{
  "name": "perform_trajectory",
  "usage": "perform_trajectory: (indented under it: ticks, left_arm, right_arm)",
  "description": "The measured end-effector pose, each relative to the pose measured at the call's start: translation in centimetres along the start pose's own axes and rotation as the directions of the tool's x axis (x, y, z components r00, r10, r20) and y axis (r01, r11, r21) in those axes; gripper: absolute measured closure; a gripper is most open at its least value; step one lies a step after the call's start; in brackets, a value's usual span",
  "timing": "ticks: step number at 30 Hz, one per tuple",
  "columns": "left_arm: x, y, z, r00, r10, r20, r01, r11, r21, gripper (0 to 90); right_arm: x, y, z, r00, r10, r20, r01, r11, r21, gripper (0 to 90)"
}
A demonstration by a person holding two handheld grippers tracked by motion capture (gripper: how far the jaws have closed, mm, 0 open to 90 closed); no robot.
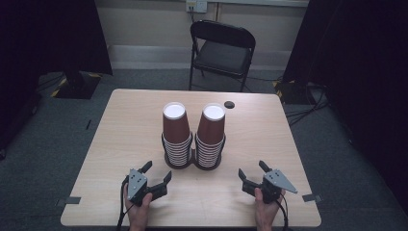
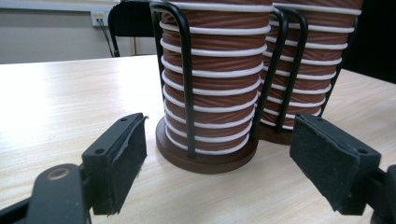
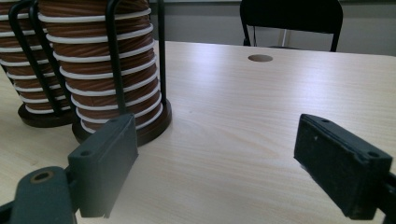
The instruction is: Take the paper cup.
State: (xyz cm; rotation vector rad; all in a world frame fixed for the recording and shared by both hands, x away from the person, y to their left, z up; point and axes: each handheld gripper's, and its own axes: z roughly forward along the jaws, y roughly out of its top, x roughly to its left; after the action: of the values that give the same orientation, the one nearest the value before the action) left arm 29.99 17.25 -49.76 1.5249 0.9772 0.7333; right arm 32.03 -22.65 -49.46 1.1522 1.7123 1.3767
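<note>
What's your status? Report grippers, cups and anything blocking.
Left gripper open, holding nothing. Right gripper open, holding nothing. Two cup stacks in black wire holder, mid-table, untouched. Nothing between grippers and stacks.

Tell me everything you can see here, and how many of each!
Cup stacks: two, brown with white rims, upside down, side by side at the table's middle.
Cup holder: one, black wire bars on round dark bases, around both stacks.
Table: one, light wood, under it all.
Hole: one, dark and round, in the tabletop behind the right stack.
Folding chair: one, black, beyond the table's far edge.
Wall socket: one, white, on the wall behind the chair.
Floor: grey.
Hands: two, at the table's near edge.
Left tongs: one, black, open, in front of the left stack.
Right tongs: one, black, open, in front of the right stack.
</note>
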Motion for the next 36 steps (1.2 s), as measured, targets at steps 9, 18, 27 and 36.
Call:
perform_trajectory:
  ticks: [9,18,27,36]
  left_arm:
    - [-0.2,0.0,0.1,0.9996,0.027,0.005,-0.027,0.9996,0.006,16.9]
    - [0.0,0.0,-0.1,1.0000,-0.001,0.005,0.002,1.0000,-0.007,16.9]
    - [0.0,0.0,0.0,0.9996,0.020,0.018,-0.020,0.9998,-0.003,16.6]
    - [0.0,0.1,0.3,1.0000,0.002,0.008,-0.002,0.9995,0.031,17.4]
  right_arm:
    - [0.2,0.0,-0.1,0.9998,0.003,0.018,-0.004,1.000,0.010,13.2]
    - [0.5,0.1,0.3,0.9995,0.018,-0.025,-0.017,0.999,0.041,14.2]
    - [1.2,1.1,0.3,0.9950,0.060,-0.080,-0.057,0.998,0.039,13.8]
    - [1.7,2.2,0.6,0.9912,0.043,-0.125,-0.042,0.999,0.013,18.5]
